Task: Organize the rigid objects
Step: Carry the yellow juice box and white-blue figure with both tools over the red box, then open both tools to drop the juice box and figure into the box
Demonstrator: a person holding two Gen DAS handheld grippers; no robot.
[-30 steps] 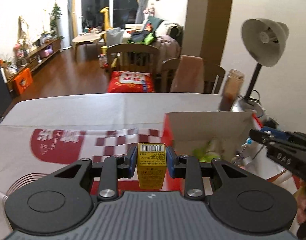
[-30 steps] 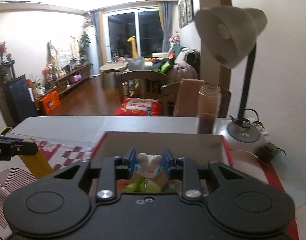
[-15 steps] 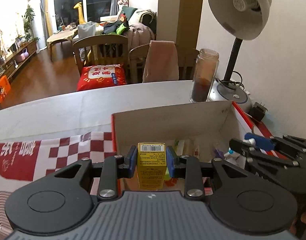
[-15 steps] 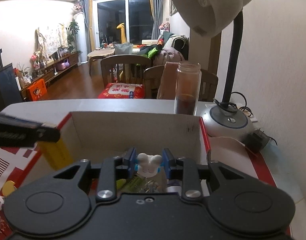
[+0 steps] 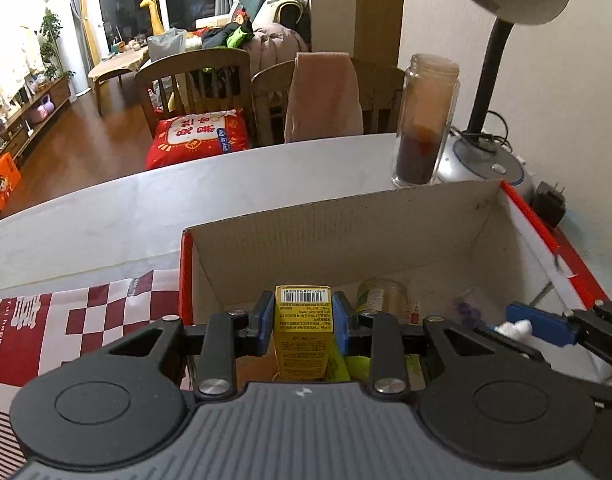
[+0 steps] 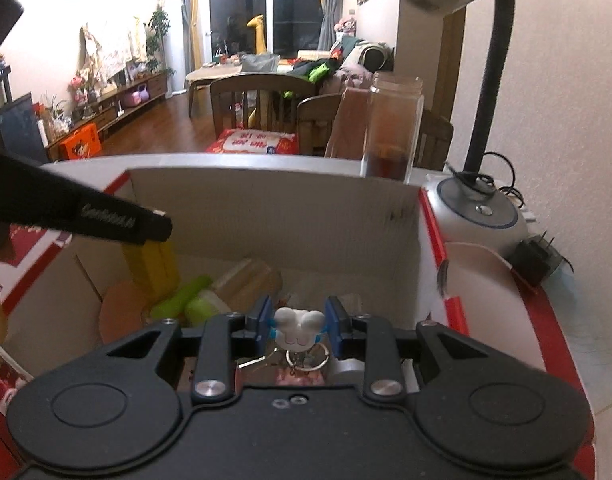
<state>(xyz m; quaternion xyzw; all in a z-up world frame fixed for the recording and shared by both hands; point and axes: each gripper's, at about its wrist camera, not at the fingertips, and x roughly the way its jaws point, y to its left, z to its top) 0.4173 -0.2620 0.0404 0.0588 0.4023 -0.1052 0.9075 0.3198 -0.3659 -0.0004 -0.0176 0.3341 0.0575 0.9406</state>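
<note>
My left gripper (image 5: 303, 326) is shut on a small yellow carton (image 5: 303, 334) with a barcode, held upright over the near left part of an open cardboard box (image 5: 345, 236) with red outer sides. My right gripper (image 6: 298, 326) is shut on a white figure keychain (image 6: 297, 327), its metal ring hanging below, inside the same box (image 6: 274, 212). In the right wrist view the left gripper's finger (image 6: 106, 220) and the yellow carton (image 6: 154, 266) show at the left. In the left wrist view the right gripper's blue pad (image 5: 539, 322) and the white figure (image 5: 515, 327) show at the right.
Inside the box lie a jar (image 5: 381, 298), green items (image 6: 186, 302) and an orange disc (image 6: 122, 314). A tall glass jar (image 5: 423, 120) and a desk lamp base (image 5: 485, 160) stand behind the box by the wall. A plug adapter (image 6: 535, 256) lies at the right. A red-checked cloth (image 5: 86, 316) covers the table at the left.
Both grippers have come down and forward over the box. The left one swung in from the checked cloth to the box's near left; each still holds its item.
</note>
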